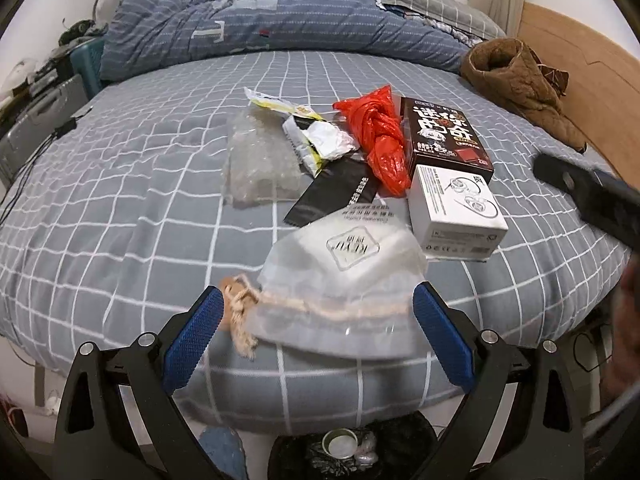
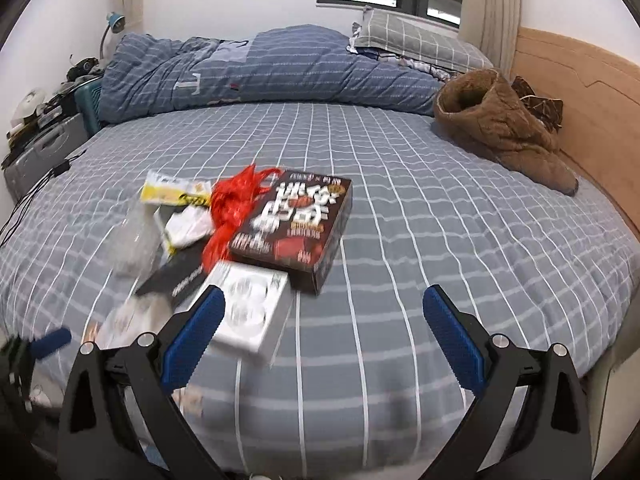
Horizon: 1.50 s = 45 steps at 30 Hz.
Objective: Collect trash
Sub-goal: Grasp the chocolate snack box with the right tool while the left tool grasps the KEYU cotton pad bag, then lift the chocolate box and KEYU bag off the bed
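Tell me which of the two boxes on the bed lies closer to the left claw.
The white earphone box. It lies nearer the left claw than the dark brown box, which sits just behind it, farther up the bed.

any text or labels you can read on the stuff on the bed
"T": large pale letter on the blue quilt.
Dark box: big white Chinese characters, upside down to the camera; not reliably readable.
White earphone box: earphone drawing and a small corner logo; side print too small.
Clear drawstring pouch: framed logo, upside down and faint, unreadable.
Black sleeve: white print, too small.
Yellow-white wrapper: black lettering, blurred.
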Each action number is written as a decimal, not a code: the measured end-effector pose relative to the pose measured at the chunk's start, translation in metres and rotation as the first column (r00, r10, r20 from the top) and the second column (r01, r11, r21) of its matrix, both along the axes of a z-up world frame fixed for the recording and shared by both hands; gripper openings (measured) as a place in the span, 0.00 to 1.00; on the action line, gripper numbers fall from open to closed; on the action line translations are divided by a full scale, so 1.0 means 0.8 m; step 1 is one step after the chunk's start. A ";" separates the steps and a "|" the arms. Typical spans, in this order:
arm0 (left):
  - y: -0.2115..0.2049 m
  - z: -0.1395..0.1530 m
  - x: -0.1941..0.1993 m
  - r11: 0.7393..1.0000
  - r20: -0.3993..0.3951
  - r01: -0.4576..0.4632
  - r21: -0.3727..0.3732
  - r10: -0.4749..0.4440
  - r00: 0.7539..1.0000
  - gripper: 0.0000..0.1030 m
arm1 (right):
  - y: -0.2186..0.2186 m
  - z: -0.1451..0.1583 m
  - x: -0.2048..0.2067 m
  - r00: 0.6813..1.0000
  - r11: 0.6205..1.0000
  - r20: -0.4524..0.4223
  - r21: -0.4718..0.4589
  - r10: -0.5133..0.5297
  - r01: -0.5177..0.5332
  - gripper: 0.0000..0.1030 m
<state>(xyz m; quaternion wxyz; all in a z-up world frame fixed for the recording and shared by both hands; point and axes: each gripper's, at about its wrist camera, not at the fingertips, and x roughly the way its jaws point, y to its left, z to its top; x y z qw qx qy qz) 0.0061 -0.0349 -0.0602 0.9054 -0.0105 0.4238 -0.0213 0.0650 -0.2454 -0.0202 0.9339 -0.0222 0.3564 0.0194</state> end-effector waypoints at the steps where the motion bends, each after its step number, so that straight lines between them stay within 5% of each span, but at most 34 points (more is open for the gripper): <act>1: -0.001 -0.001 0.005 1.000 0.000 0.002 0.003 -0.002 1.000 0.90 | 0.002 -0.001 0.014 1.000 1.000 -0.011 -0.003 0.000 0.000 0.93; 18: -0.010 -0.022 0.045 1.000 -0.057 0.003 -0.029 -0.004 0.998 0.71 | 0.035 -0.043 0.170 0.980 0.999 -0.201 0.046 0.002 0.007 0.93; 45: -0.020 -0.032 0.045 0.999 -0.064 0.034 -0.041 -0.036 0.997 0.45 | 0.042 -0.077 0.189 0.947 0.996 -0.315 0.049 -0.059 0.078 0.91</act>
